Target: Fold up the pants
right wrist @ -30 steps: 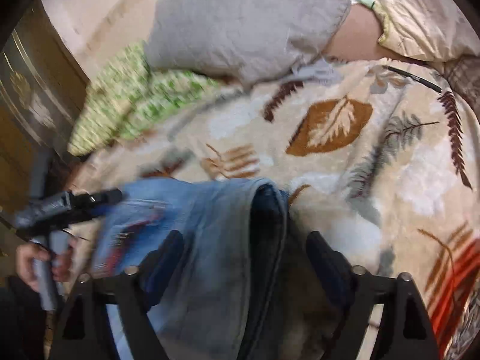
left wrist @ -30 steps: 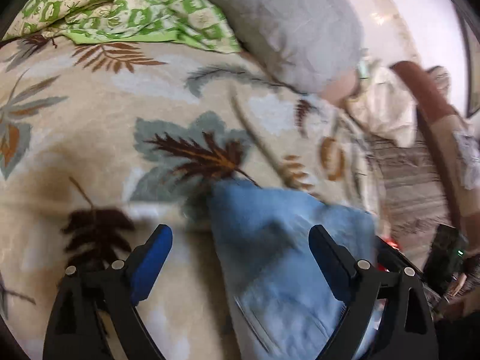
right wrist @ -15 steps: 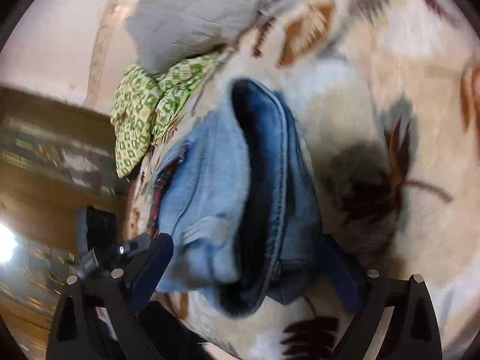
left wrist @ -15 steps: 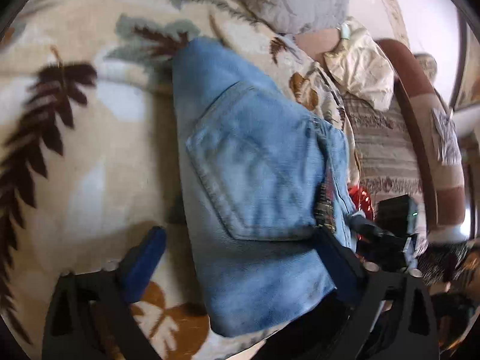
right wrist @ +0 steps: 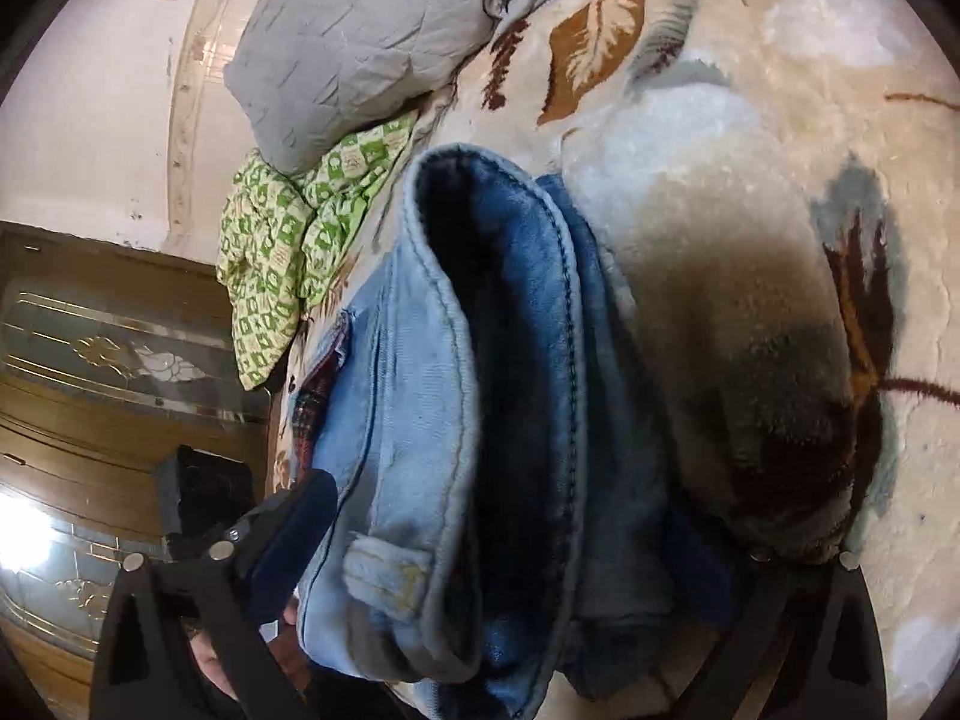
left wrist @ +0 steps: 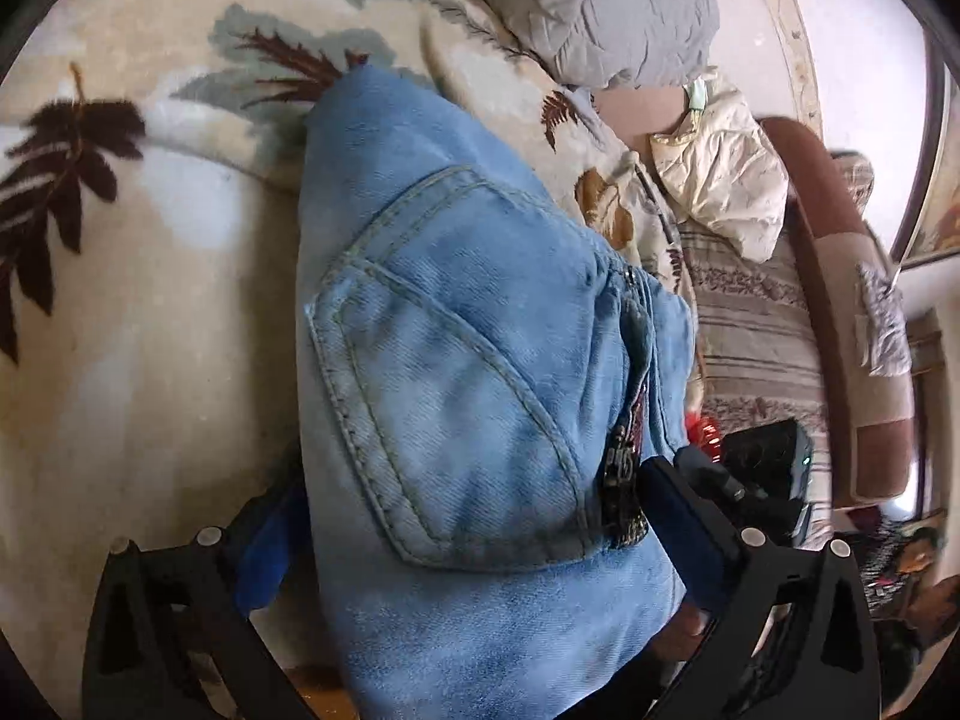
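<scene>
Fingers of the left gripper (left wrist: 462, 534) stand wide apart astride the folded jeans (left wrist: 480, 360); the right gripper (right wrist: 504, 546) straddles their waistband, its fingers opening, seemingly not pressing. Jeans lie on the leaf-patterned blanket (left wrist: 120, 300), near a grey pillow (right wrist: 366, 36).

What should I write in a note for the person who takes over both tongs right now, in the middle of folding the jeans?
Left tongs: open, folded jeans between the fingers.
Right tongs: jaws opening, jeans between them too.
Jeans lie as a bundle on the leaf-pattern blanket, back pocket up.
Done: folding looks finished.
Left to do: draw both tongs clear, perhaps smooth the bundle.
</scene>
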A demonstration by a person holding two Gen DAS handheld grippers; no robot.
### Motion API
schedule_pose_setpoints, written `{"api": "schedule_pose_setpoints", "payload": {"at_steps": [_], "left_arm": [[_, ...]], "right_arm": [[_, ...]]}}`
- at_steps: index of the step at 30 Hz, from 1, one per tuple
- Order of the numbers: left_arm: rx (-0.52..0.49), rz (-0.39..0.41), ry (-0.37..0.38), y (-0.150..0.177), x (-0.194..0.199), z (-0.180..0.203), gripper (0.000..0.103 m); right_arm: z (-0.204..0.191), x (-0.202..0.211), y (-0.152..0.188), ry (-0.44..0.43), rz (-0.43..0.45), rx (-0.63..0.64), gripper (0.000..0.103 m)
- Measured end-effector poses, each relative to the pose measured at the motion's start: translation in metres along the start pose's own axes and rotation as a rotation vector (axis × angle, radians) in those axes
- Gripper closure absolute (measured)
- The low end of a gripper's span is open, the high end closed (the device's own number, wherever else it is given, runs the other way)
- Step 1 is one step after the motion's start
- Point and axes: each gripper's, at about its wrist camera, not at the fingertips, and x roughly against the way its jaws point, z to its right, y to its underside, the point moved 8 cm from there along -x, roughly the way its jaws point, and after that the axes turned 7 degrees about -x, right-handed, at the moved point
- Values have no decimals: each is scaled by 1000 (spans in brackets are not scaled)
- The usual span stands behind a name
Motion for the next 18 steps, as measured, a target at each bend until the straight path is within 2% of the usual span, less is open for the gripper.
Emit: {"api": "schedule_pose_setpoints", "payload": {"at_steps": [3, 5, 6, 8, 11, 14, 18], "left_arm": [[-8, -1, 7, 0, 3, -1, 0], [-39, -2, -25, 2, 1, -1, 3], [-69, -11, -61, 3, 0, -2, 12], [-128, -16, -119, 4, -1, 4, 22], [-163, -4, -166, 3, 3, 8, 33], [-184, 7, -177, 5, 5, 10, 37], [-217, 43, -176, 6, 8, 13, 41]], "right_arm": [[2, 3, 2, 45, 6, 53, 15], [3, 4, 3, 71, 22, 71, 28], [2, 6, 4, 82, 33, 87, 31], [-1, 8, 8, 129, 61, 141, 43], [-14, 7, 18, 240, 127, 275, 46], [-26, 6, 26, 306, 190, 361, 48], [-22, 6, 26, 303, 221, 355, 49]]}}
